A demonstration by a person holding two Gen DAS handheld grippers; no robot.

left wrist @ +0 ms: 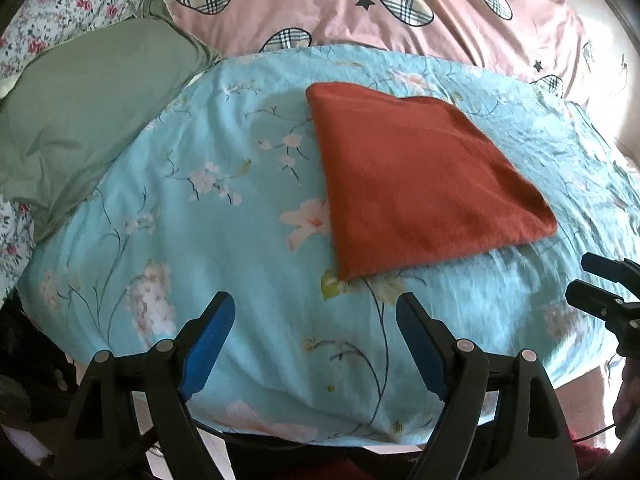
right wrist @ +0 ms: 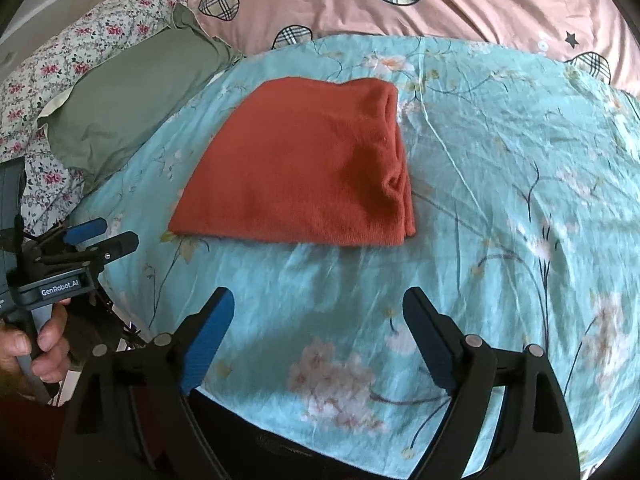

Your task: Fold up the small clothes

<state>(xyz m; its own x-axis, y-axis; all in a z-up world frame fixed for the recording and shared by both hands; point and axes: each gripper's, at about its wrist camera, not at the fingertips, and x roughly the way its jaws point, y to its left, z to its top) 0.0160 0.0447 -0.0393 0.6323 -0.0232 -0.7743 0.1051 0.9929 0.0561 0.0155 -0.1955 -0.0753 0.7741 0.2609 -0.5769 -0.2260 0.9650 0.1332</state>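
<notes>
A rust-red garment (left wrist: 420, 176) lies folded into a flat, roughly square stack on the light blue floral bedcover (left wrist: 224, 216); it also shows in the right wrist view (right wrist: 308, 172), with its layered edges at the right side. My left gripper (left wrist: 316, 304) is open and empty, held above the cover just short of the garment's near corner. My right gripper (right wrist: 318, 300) is open and empty, held above the cover in front of the garment's near edge. Each gripper shows at the edge of the other's view, the right one (left wrist: 596, 280) and the left one (right wrist: 106, 234).
A green pillow (left wrist: 80, 120) lies at the left, beside a white floral quilt (left wrist: 76, 12). A pink duvet with plaid hearts (left wrist: 360, 8) lies behind the blue cover. The bed's near edge runs just below the grippers.
</notes>
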